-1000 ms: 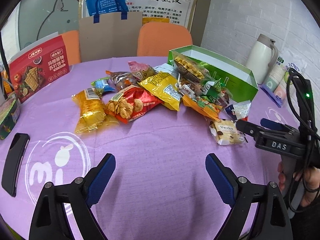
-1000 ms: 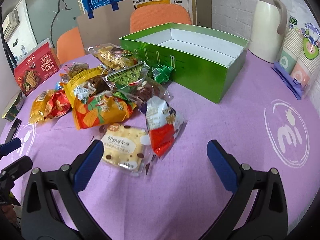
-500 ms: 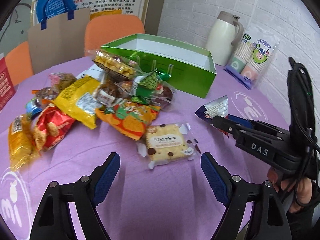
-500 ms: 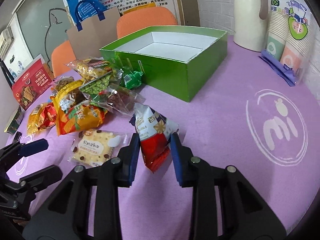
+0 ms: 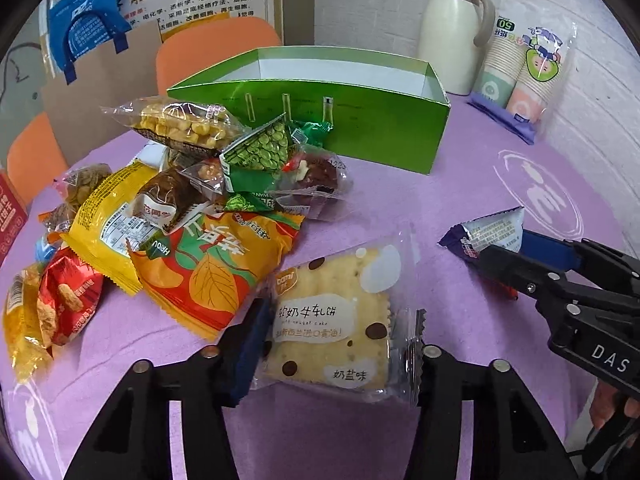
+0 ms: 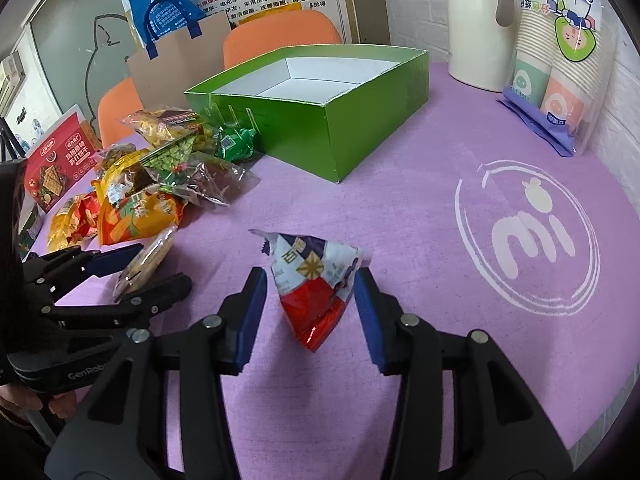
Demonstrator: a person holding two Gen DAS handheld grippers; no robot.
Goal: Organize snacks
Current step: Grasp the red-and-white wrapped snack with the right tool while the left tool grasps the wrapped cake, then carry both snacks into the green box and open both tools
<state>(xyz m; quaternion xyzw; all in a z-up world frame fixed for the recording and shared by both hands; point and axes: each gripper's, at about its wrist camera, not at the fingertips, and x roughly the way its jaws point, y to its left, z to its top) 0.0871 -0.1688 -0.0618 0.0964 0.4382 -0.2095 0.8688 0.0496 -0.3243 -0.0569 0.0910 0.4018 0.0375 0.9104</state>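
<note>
- Since half a second ago, both of my grippers have risen: the left gripper (image 5: 336, 344), which was spread wide above the cracker pack (image 5: 336, 332), is now clamped on it, and the right gripper (image 6: 310, 308) has carried the red-and-white packet (image 6: 316, 280) clear of the purple tablecloth (image 6: 460, 280).
- From the left camera the cracker pack fills six o'clock, pinched by its side edges, probably so the flat biscuit inside isn't crushed.
- From the right camera the packet hangs point-down at six o'clock; the pads look slightly wider than they were, touching its top corners, so the hold seems light.
- At twelve o'clock in both views stands the green box (image 6: 360, 140), open and empty inside; I judge that's where both snacks belong.
- Counted: two snacks held, one box, and roughly ten bags in the pile (image 5: 192, 200) at ten o'clock of the left view; overlap hides the exact number.
- Also, one white jug (image 6: 476, 20) and two sleeves of paper cups (image 6: 556, 60) wait at one o'clock.
</note>
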